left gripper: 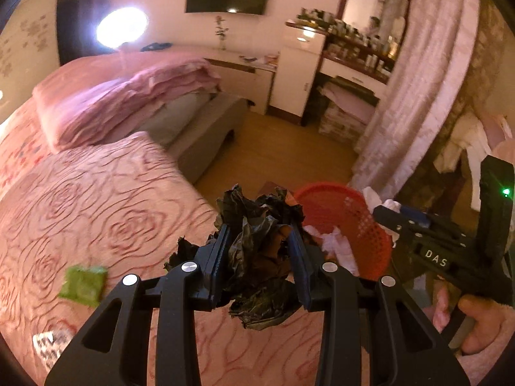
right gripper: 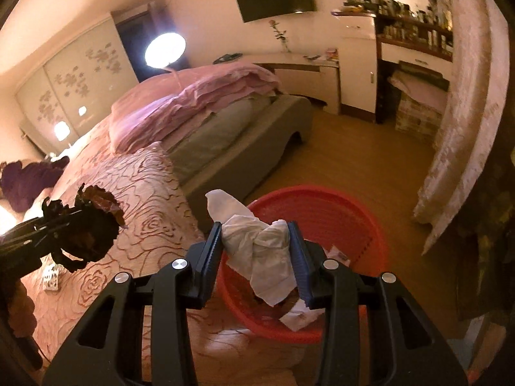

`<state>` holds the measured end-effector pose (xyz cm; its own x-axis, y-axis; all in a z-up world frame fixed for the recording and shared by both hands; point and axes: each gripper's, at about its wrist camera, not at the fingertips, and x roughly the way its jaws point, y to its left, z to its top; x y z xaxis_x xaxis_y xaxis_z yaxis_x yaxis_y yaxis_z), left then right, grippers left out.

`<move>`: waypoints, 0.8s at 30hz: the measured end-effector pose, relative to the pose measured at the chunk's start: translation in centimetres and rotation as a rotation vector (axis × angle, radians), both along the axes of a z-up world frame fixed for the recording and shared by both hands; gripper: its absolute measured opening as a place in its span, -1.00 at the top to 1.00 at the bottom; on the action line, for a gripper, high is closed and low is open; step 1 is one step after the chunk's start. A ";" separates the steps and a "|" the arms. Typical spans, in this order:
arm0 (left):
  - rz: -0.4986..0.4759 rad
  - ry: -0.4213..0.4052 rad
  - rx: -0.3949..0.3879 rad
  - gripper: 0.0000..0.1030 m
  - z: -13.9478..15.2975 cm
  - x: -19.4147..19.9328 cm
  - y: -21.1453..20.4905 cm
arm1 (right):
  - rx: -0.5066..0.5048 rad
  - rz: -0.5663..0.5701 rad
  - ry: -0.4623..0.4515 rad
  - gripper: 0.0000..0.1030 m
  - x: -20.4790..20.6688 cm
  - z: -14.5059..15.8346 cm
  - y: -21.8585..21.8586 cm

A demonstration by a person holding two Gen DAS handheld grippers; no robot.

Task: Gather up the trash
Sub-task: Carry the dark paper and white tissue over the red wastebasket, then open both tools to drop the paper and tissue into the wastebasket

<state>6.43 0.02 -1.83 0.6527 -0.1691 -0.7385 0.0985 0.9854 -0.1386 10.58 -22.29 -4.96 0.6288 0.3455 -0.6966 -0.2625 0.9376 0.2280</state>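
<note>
My left gripper [left gripper: 259, 251] is shut on a crumpled black plastic bag [left gripper: 257, 257], held over the edge of the pink rose-patterned bed [left gripper: 96, 209], just left of a red plastic basket [left gripper: 341, 212]. The right gripper [right gripper: 256, 251] is shut on a crumpled white tissue [right gripper: 257, 251], which hangs above the near rim of the red basket [right gripper: 338, 212]. White paper scraps [right gripper: 301, 317] lie inside the basket. In the left wrist view the right gripper [left gripper: 386, 212] appears with its tissue at the basket's right rim. The black bag [right gripper: 87, 225] shows at the left in the right wrist view.
A green packet [left gripper: 83, 284] and a patterned wrapper [left gripper: 48, 342] lie on the bedspread. A folded pink quilt [left gripper: 128, 96] sits further up the bed. Wooden floor [right gripper: 370, 160], a curtain [right gripper: 460, 128] and a cluttered dresser [left gripper: 354, 51] lie beyond the basket.
</note>
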 end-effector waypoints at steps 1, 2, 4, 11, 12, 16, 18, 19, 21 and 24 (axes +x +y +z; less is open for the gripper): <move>-0.011 0.003 0.002 0.35 -0.1 0.3 -0.5 | 0.001 -0.007 0.001 0.24 0.0 -0.1 -0.3; -0.023 0.007 0.003 0.35 -0.3 0.7 -1.0 | 0.002 -0.017 0.004 0.24 0.1 -0.2 -0.7; -0.047 0.021 0.000 0.35 -0.8 1.4 -1.9 | 0.005 -0.029 0.009 0.24 0.3 -0.4 -1.2; -0.115 0.082 -0.016 0.35 -2.7 3.6 -4.4 | 0.020 -0.069 0.047 0.24 1.2 -1.6 -3.2; -0.124 0.094 -0.016 0.35 -3.1 3.9 -4.7 | 0.024 -0.074 0.054 0.23 1.3 -1.8 -3.4; -0.145 0.128 -0.019 0.34 -4.2 4.9 -5.7 | 0.038 -0.091 0.087 0.22 2.1 -2.7 -4.0; -0.160 0.158 -0.031 0.34 -5.1 5.3 -6.1 | 0.045 -0.095 0.102 0.22 2.3 -3.1 -4.1; -0.166 0.171 -0.033 0.34 -5.5 5.5 -6.4 | 0.045 -0.098 0.109 0.22 2.5 -3.3 -4.2; -0.175 0.187 -0.025 0.34 -6.1 5.8 -6.9 | 0.045 -0.103 0.119 0.22 2.7 -3.7 -4.3; -0.187 0.210 -0.025 0.28 -6.8 6.0 -7.3 | 0.045 -0.112 0.130 0.22 3.1 -4.1 -4.5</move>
<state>12.48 -7.29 -8.68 0.4412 -0.2925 -0.8484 0.2448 0.9488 -0.1998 13.65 -26.80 -9.05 0.5711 0.3107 -0.7598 -0.1226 0.9475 0.2952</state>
